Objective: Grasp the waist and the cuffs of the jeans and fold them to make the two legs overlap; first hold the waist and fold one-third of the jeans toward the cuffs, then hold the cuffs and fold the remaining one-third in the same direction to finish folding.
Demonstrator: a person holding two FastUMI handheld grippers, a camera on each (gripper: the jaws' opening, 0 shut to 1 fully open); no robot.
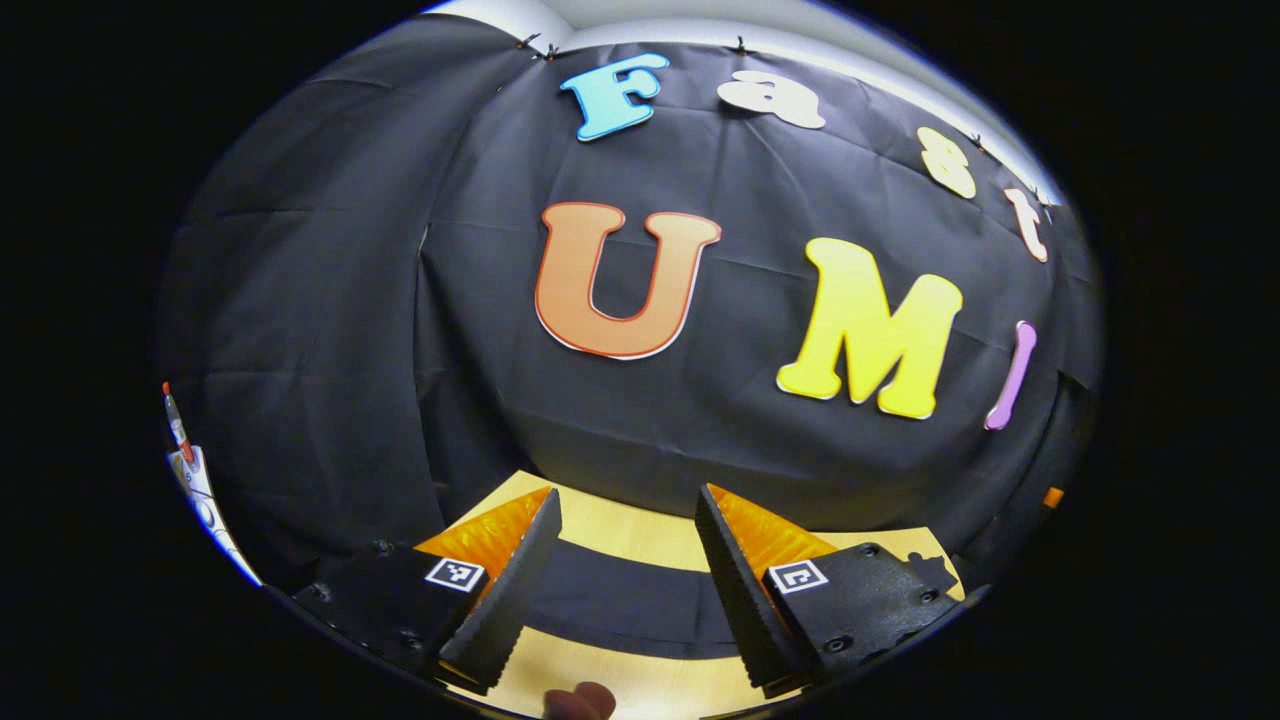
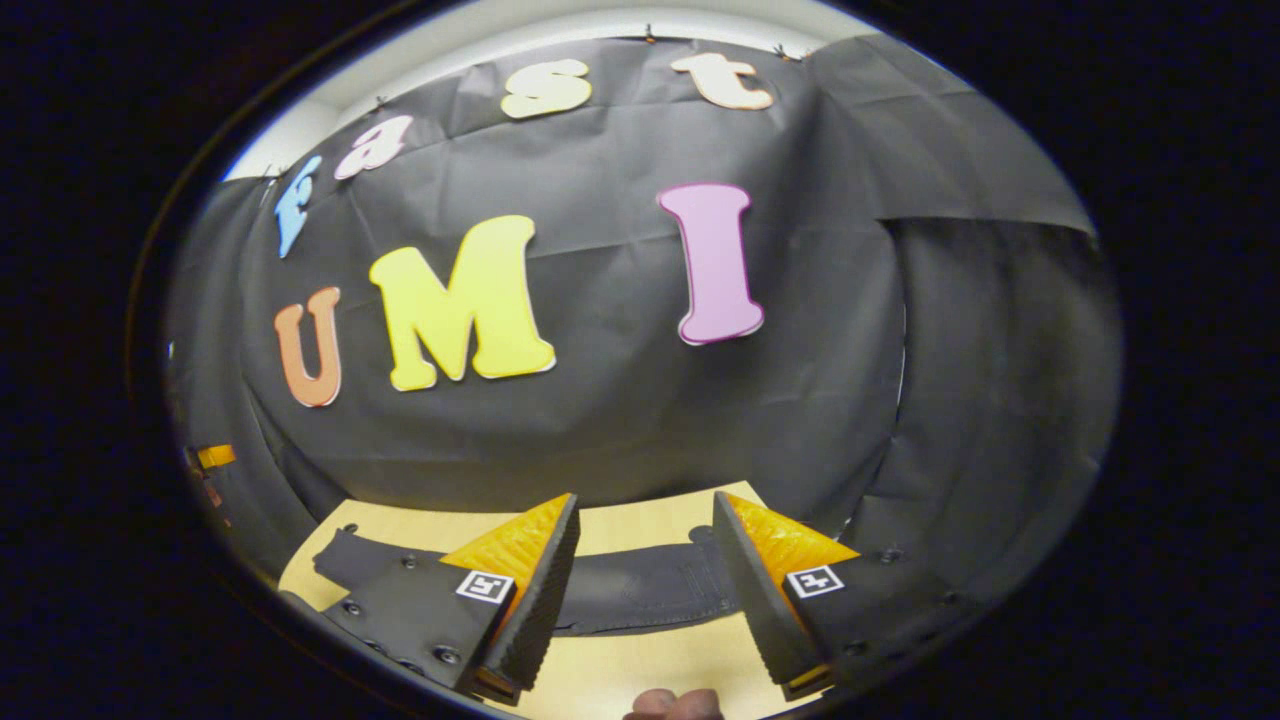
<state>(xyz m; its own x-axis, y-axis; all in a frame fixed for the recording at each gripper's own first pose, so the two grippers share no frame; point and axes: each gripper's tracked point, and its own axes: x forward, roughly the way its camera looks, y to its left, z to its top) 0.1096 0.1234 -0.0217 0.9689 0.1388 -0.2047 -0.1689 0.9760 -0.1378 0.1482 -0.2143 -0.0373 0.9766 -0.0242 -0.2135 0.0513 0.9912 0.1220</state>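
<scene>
Both the left gripper (image 1: 625, 555) and right gripper (image 2: 645, 565) hover with fingers apart above the jeans (image 2: 630, 590), a dark strip across the table (image 2: 640, 535) at lower centre, so a descent from here could pinch one layer or miss the edge

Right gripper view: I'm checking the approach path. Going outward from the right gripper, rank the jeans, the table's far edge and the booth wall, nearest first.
From the right gripper:
1. Jeans, lying on the table between its open fingers.
2. Table's far edge, just beyond the jeans.
3. Booth wall, hanging behind the table.
</scene>
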